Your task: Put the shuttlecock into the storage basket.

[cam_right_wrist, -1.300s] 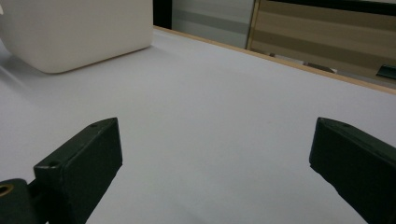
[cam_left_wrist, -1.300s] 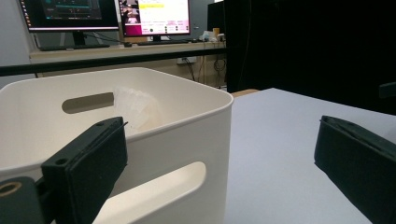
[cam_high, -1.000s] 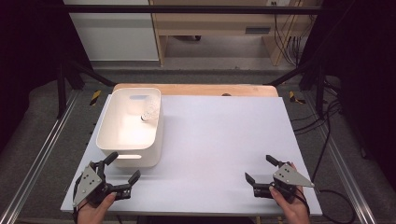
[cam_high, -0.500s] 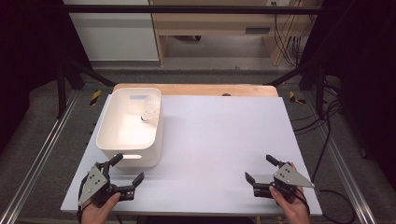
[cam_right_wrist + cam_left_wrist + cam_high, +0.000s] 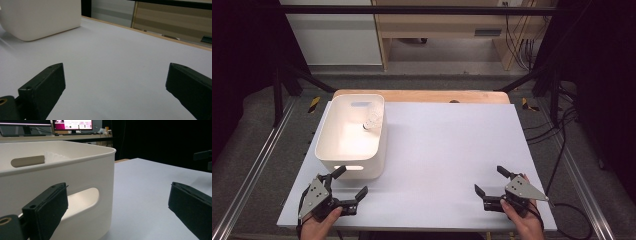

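White plastic bin, rectangular, with slot handles cut into its end walls; stands on the left half of the table, long side running away from the person. Contents: one clear, crinkled item, possibly a small plastic bottle, lying against the far right inner wall; too small to identify with certainty. Rest of the bin floor bare.

Left gripper: jaws spread wide, holding nothing. Sits at the near left edge of the table, just beside the bin's near end wall, one jaw close to the handle slot. In the left gripper view that slot lies between the jaws and low, which suggests the gripper is lined up to take the bin by its near wall or handle; no contact visible.

Right gripper: jaws likewise spread, holding nothing. Rests near the right front edge of the table, well apart from the bin, pointed across bare white surface; its own view shows the bin far off at upper left. Placement reads as a waiting position, leaving the left hand free to work

Table: white sheet over a wooden top, wood showing along the far edge
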`<state>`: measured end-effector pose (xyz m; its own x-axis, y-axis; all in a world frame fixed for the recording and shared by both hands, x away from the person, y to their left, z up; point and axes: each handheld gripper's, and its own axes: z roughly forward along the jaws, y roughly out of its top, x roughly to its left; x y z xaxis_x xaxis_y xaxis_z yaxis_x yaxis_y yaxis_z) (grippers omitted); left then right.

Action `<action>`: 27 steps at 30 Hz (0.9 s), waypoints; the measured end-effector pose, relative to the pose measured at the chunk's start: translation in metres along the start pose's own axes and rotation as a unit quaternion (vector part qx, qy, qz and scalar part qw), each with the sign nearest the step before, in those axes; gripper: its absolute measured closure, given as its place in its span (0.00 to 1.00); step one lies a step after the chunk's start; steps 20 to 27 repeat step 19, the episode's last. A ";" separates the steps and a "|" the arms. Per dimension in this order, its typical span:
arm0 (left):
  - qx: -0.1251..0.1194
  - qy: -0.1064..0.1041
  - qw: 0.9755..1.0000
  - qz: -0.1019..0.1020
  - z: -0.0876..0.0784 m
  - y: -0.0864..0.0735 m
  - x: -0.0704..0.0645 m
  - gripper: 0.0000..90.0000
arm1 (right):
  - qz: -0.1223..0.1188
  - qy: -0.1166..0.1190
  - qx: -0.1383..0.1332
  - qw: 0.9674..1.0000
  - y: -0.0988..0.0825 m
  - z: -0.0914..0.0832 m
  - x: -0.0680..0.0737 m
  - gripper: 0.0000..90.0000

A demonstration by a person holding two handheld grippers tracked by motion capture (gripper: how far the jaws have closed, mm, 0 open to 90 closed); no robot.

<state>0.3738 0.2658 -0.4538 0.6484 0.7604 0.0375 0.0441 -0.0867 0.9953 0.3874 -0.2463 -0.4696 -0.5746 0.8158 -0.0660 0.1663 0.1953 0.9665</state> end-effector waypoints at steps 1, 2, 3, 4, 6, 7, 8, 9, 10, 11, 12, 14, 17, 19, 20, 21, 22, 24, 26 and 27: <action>0.001 -0.002 1.000 0.003 0.000 0.000 0.000 0.03 | -0.001 0.000 0.001 1.000 0.000 0.000 0.000 0.03; -0.002 -0.002 1.000 0.001 0.001 -0.001 -0.001 0.03 | -0.002 0.000 0.001 1.000 0.000 0.000 0.000 0.03; -0.002 -0.003 1.000 0.001 0.001 -0.001 -0.001 0.03 | -0.004 0.000 0.000 1.000 0.000 0.000 0.000 0.03; -0.003 -0.004 1.000 -0.001 0.002 -0.001 -0.002 0.03 | -0.008 0.002 -0.001 1.000 -0.001 0.001 0.000 0.03; -0.004 -0.007 1.000 0.001 0.003 -0.002 -0.003 0.03 | -0.012 0.003 -0.001 1.000 -0.001 0.001 0.001 0.03; -0.006 -0.008 1.000 0.001 0.004 -0.002 -0.004 0.03 | -0.015 0.003 -0.004 1.000 -0.001 0.002 0.002 0.03; -0.009 -0.009 1.000 -0.001 0.004 -0.002 -0.005 0.03 | -0.017 0.004 -0.004 1.000 -0.002 0.002 0.002 0.03; -0.013 -0.011 1.000 -0.001 0.005 -0.001 -0.006 0.03 | -0.017 0.005 -0.005 1.000 -0.002 0.002 0.002 0.03; -0.015 -0.012 1.000 -0.001 0.005 -0.001 -0.006 0.03 | -0.020 0.005 -0.005 1.000 -0.002 0.003 0.002 0.03; -0.018 -0.013 1.000 -0.002 0.005 -0.001 -0.007 0.03 | -0.020 0.006 -0.005 1.000 -0.003 0.003 0.002 0.03; -0.020 -0.013 1.000 -0.003 0.005 -0.001 -0.007 0.03 | -0.023 0.006 -0.006 1.000 -0.003 0.004 0.002 0.03; -0.024 -0.011 1.000 -0.007 0.004 -0.001 -0.007 0.03 | -0.022 0.007 -0.006 1.000 -0.004 0.005 0.003 0.03; -0.031 -0.006 0.999 -0.013 0.002 -0.002 -0.007 0.03 | -0.022 0.002 0.000 1.000 -0.004 0.007 0.002 0.03; -0.032 -0.004 0.999 -0.014 0.002 -0.002 -0.007 0.02 | -0.019 -0.007 0.011 1.000 -0.006 0.009 0.001 0.03; -0.032 -0.004 0.999 -0.014 0.002 -0.002 -0.007 0.02 | -0.019 -0.007 0.011 1.000 -0.006 0.009 0.001 0.03; -0.032 -0.004 0.999 -0.014 0.002 -0.002 -0.007 0.02 | -0.019 -0.007 0.011 1.000 -0.006 0.009 0.001 0.03; -0.032 -0.004 0.999 -0.014 0.002 -0.002 -0.007 0.02 | -0.019 -0.007 0.011 1.000 -0.006 0.009 0.001 0.03; -0.032 -0.004 0.999 -0.014 0.002 -0.002 -0.007 0.02 | -0.019 -0.007 0.011 1.000 -0.006 0.009 0.001 0.03; -0.032 -0.004 0.999 -0.014 0.002 -0.002 -0.007 0.02 | -0.019 -0.007 0.011 1.000 -0.006 0.009 0.001 0.03; -0.032 -0.004 0.999 -0.014 0.002 -0.002 -0.007 0.02 | -0.019 -0.007 0.011 1.000 -0.006 0.009 0.001 0.03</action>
